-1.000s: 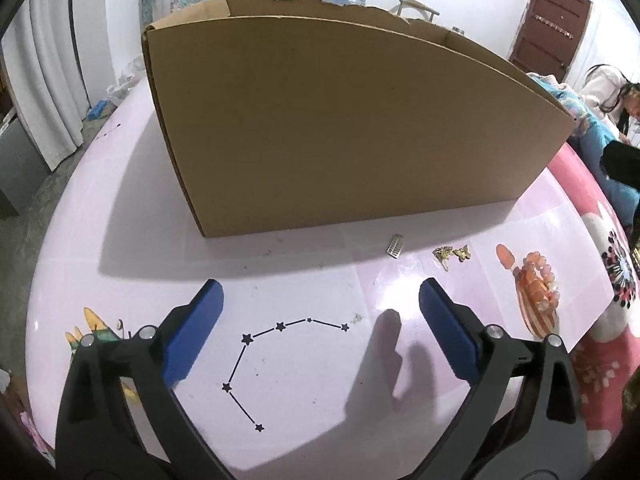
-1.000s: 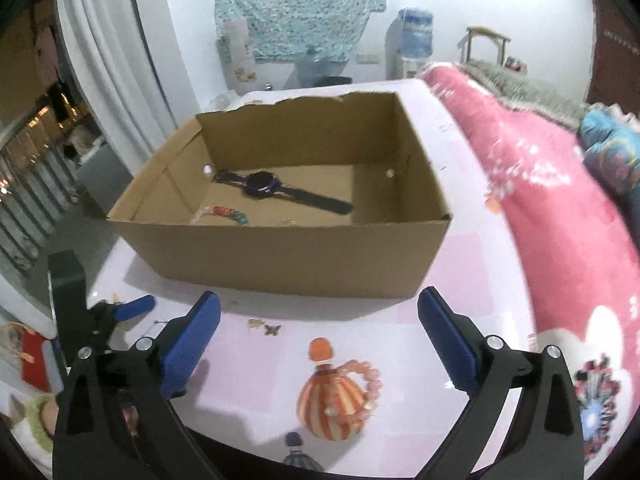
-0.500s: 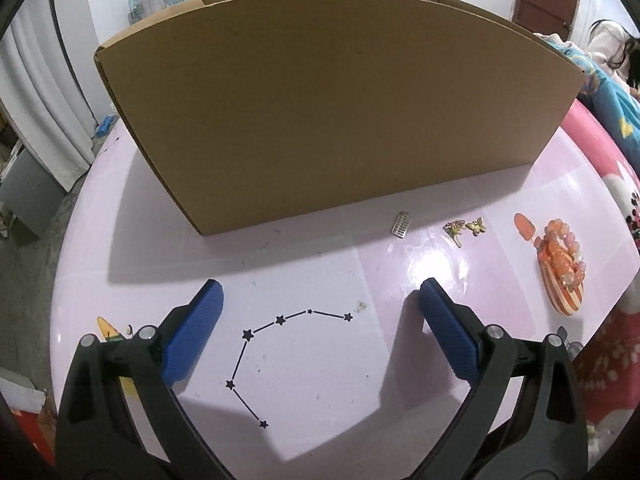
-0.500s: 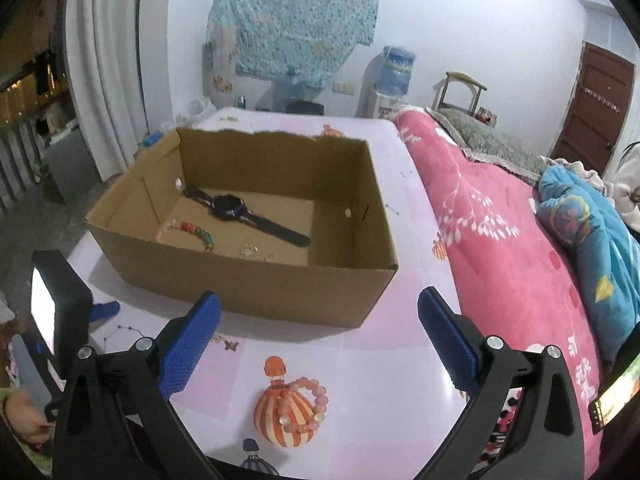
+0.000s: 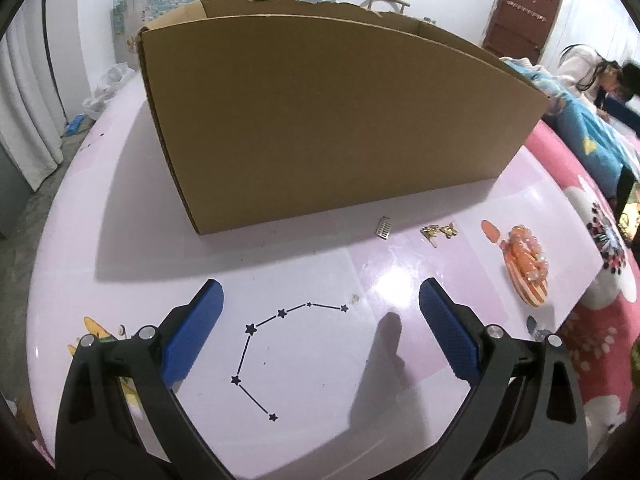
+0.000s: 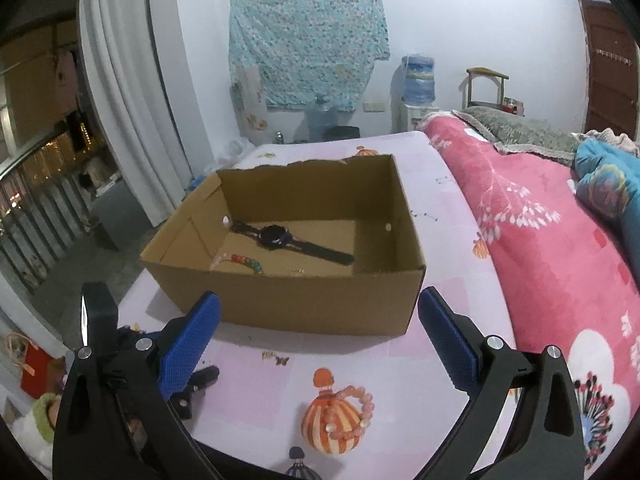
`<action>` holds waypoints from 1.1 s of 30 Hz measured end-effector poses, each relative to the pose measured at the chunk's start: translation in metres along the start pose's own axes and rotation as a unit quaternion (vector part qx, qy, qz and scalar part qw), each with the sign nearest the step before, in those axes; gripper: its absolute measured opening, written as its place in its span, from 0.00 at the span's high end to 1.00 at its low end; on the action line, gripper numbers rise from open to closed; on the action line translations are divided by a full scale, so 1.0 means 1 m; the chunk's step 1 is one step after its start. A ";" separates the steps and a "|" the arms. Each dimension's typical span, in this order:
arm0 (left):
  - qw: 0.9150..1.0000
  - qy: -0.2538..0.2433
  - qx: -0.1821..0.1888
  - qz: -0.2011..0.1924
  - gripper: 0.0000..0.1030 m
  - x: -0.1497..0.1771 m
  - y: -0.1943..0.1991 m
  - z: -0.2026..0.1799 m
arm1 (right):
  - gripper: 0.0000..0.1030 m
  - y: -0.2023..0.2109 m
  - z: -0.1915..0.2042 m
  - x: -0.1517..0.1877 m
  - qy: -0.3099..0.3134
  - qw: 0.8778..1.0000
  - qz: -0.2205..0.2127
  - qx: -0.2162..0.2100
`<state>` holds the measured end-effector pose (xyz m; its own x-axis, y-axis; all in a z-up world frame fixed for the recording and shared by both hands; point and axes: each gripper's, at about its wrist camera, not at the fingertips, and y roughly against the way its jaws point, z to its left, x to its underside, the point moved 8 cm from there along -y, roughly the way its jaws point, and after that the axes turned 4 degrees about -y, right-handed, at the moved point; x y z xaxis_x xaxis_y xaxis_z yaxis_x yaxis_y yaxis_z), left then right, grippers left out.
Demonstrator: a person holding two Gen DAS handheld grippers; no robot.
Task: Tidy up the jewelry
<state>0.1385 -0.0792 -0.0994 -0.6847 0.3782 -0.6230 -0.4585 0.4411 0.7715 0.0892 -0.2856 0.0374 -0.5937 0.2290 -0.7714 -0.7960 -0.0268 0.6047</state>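
Observation:
An open cardboard box [image 6: 288, 300] stands on the pink table; inside lie a black watch [image 6: 276, 237] and a coloured bead bracelet [image 6: 244, 261]. On the table in front of it are a small silver clasp [image 5: 384, 227], two gold butterfly earrings [image 5: 439, 232] [image 6: 276, 357] and a pink bead bracelet [image 5: 524, 256] [image 6: 356, 408] lying on a printed orange teapot picture. My left gripper [image 5: 320, 332] is open and empty, low over the table near the box wall [image 5: 328, 120]. My right gripper [image 6: 320, 340] is open and empty, higher up, above the pink bracelet.
A bed with a pink blanket [image 6: 540, 240] borders the table on the right. A person [image 5: 592, 76] sits at the far right in the left wrist view. The other gripper's body [image 6: 100, 320] shows at lower left in the right wrist view. White curtains [image 6: 128, 100] hang at left.
The right gripper has risen and pulled back, so the box looks smaller and farther. The left gripper shifted slightly; the box wall sits a bit farther away. Both stayed open.

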 end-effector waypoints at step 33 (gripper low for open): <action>0.984 -0.173 0.036 -0.005 0.75 -0.026 -0.012 -0.048 | 0.66 -0.097 0.026 0.079 0.049 0.984 0.150 -0.077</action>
<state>0.1344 -0.1338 -0.0860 -0.4400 0.6227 -0.6470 -0.4154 0.4977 0.7615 0.1223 -0.2392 -0.0767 -0.8070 0.0927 -0.5832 -0.5873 -0.2283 0.7765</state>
